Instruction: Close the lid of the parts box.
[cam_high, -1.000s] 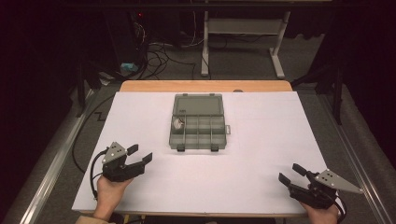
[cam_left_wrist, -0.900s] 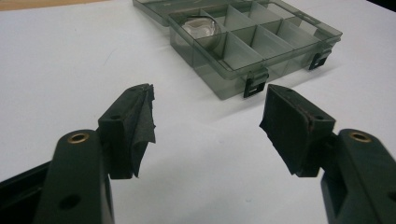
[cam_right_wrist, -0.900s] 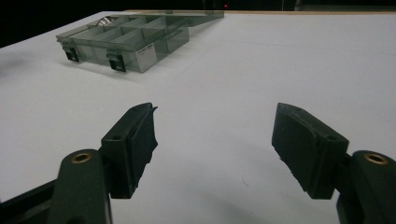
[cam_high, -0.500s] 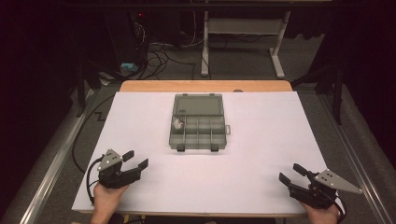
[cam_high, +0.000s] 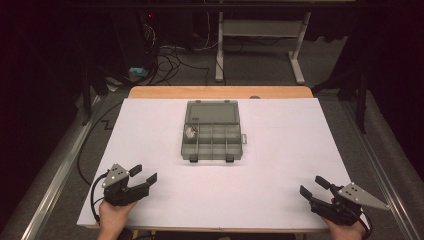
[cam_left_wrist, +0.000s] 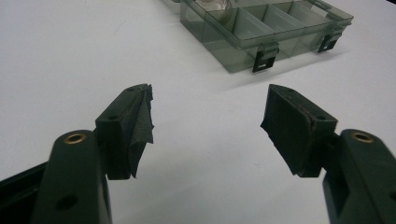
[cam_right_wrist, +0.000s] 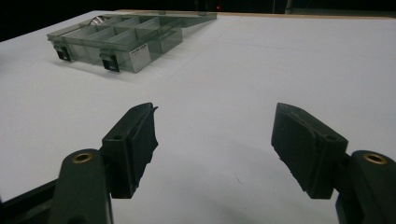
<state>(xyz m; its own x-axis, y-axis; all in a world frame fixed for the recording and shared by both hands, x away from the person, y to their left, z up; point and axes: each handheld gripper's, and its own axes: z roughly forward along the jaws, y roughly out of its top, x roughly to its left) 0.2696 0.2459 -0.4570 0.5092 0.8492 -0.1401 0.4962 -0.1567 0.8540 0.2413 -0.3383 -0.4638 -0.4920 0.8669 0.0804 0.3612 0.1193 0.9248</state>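
White-covered bench (cam_high: 280, 150) holds a clear compartment box (cam_high: 212, 131) at center. Left tongs (cam_high: 144, 175) at 7 o'clock and right tongs (cam_high: 314, 186) at 5 o'clock both spread, pinching nothing.

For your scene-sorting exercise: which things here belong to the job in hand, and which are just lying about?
In the job:
compartment box
small pale item in the box
left gripper, jaws open
right gripper, jaws open

Lying about:
cables on the floor
table frame behind

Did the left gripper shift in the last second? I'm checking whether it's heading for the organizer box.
Yes. The left gripper has drawn back toward the table's near edge, away from the organizer box, jaws open and empty.
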